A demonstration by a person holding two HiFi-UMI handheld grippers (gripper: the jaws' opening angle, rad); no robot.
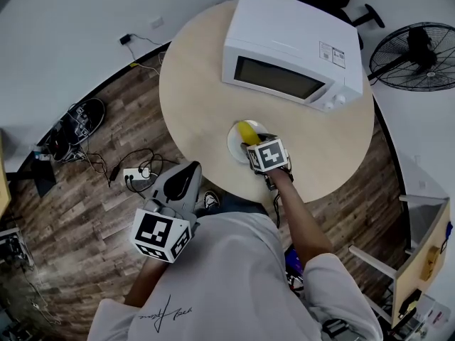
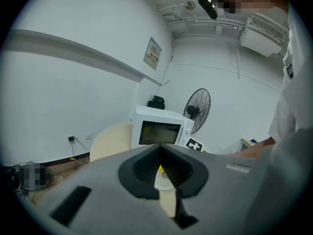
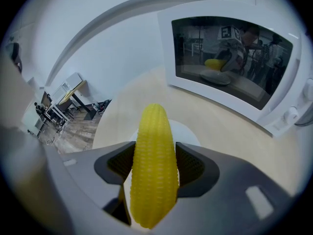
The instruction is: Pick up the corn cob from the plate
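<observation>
A yellow corn cob (image 3: 152, 170) stands upright between the jaws of my right gripper (image 3: 154, 163), which is shut on its middle. Behind it lies the white plate (image 3: 190, 131); the microwave door's reflection shows the cob held a little above the plate. In the head view the cob (image 1: 247, 130) pokes out past the right gripper (image 1: 250, 142) over the plate (image 1: 234, 142) on the round table (image 1: 192, 91). My left gripper (image 1: 189, 169) hangs off the table's near edge by the person's body, its fingertips meeting with nothing between them (image 2: 160, 148).
A white microwave (image 1: 291, 48) with its door closed stands on the table's far side, just beyond the plate. A black floor fan (image 1: 416, 55) stands at the right. Cables, a power strip (image 1: 135, 176) and shoes lie on the wooden floor at the left.
</observation>
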